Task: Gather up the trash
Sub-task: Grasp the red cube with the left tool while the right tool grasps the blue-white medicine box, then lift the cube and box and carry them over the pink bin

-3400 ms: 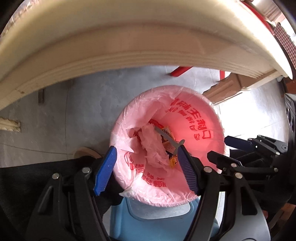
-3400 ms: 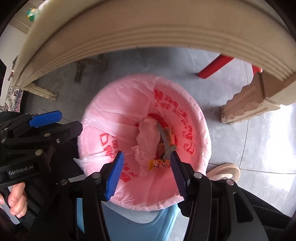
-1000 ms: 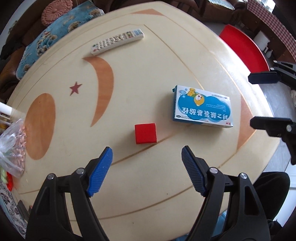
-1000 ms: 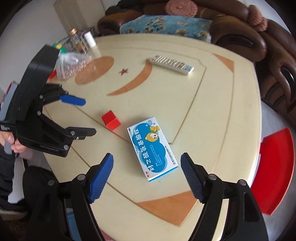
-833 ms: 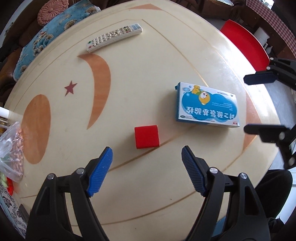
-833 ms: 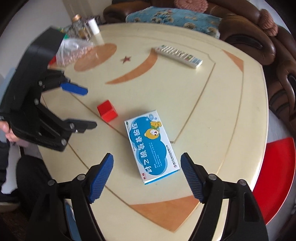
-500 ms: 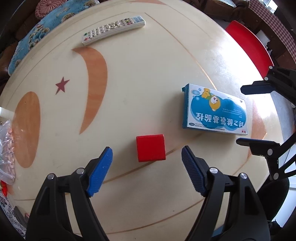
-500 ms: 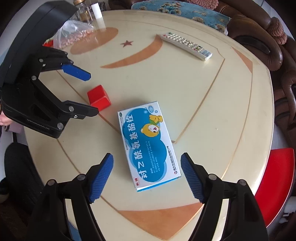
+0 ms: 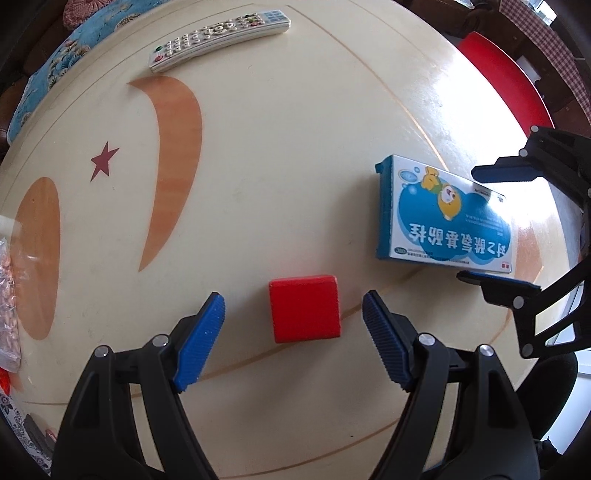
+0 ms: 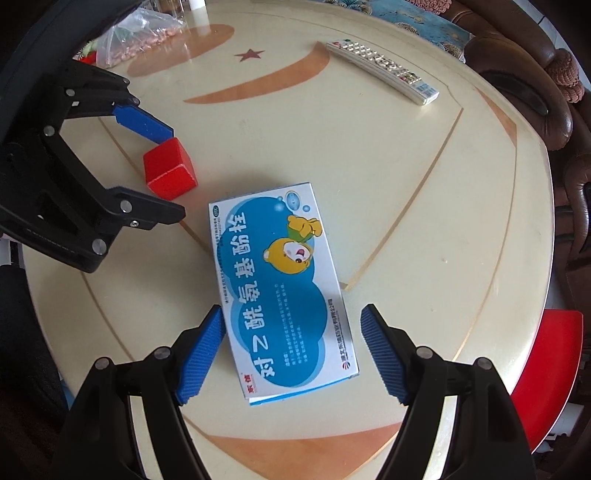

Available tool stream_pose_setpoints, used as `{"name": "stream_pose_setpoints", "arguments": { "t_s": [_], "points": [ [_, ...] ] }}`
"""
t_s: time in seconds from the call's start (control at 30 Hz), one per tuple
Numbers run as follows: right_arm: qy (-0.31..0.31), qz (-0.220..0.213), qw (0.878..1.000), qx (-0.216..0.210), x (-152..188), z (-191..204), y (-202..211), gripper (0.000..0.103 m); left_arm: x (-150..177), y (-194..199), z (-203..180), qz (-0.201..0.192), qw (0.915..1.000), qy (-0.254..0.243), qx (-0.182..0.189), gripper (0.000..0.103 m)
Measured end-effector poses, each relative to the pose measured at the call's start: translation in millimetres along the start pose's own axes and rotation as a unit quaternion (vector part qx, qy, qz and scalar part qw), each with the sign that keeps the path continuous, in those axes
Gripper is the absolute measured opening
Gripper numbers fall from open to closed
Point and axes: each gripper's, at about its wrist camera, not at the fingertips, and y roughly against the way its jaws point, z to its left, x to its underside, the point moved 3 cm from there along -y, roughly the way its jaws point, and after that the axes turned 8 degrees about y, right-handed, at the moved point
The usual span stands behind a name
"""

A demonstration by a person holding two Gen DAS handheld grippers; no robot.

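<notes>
The left gripper (image 9: 293, 328) hangs over the round tabletop (image 9: 295, 147) with its blue pads spread wide and empty, a red cube (image 9: 303, 308) lying between them but apart from both. The right gripper (image 10: 293, 349) is likewise spread and holds nothing, its pads straddling the near end of a blue-and-white medicine box (image 10: 282, 291) that lies flat just beside the cube. By the look of it, this is the approach before pick-up: two pieces of trash lined up, one per gripper, neither yet touched. The next move would call for each gripper to sink until its pads flank its item, then close squarely; the box, wide and flat, fills most of the right gripper's span. Farther off lie a remote control (image 9: 218, 38), a bag of peanuts (image 10: 142, 31) at the tabletop's far edge, and a red stool (image 10: 546, 380) beyond the rim. Nothing blocks either descent, though the two grippers work close together.
</notes>
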Motion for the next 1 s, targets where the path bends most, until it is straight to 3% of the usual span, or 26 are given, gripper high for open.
{"name": "stream_pose_setpoints", "arguments": {
  "t_s": [0.3,0.4,0.57,0.63,0.77,1.0],
  "points": [
    [-0.045,-0.011,0.999,0.003,2,-5,-5,0.074,-1,1,0,0.001,1.0,-0.002,-0.009,0.075],
    [-0.051,-0.015,0.999,0.009,3,-4,-2,0.064,-2,2,-2,0.002,0.9999,-0.003,-0.016,0.067],
    [-0.066,-0.016,0.997,0.022,4,-2,-1,0.064,-3,3,-5,0.002,0.9998,0.0,-0.017,0.055],
    [-0.07,-0.019,0.997,0.03,7,2,-2,0.064,-4,5,-4,-0.001,0.9998,0.005,-0.018,0.043],
    [-0.087,-0.019,0.995,0.04,9,7,-6,0.063,-6,7,-5,-0.001,0.9997,0.015,-0.02,0.031],
    [-0.105,-0.027,0.993,0.046,10,10,-2,0.063,-1,10,-2,-0.005,0.9995,0.027,-0.018,0.031]
  ]
}}
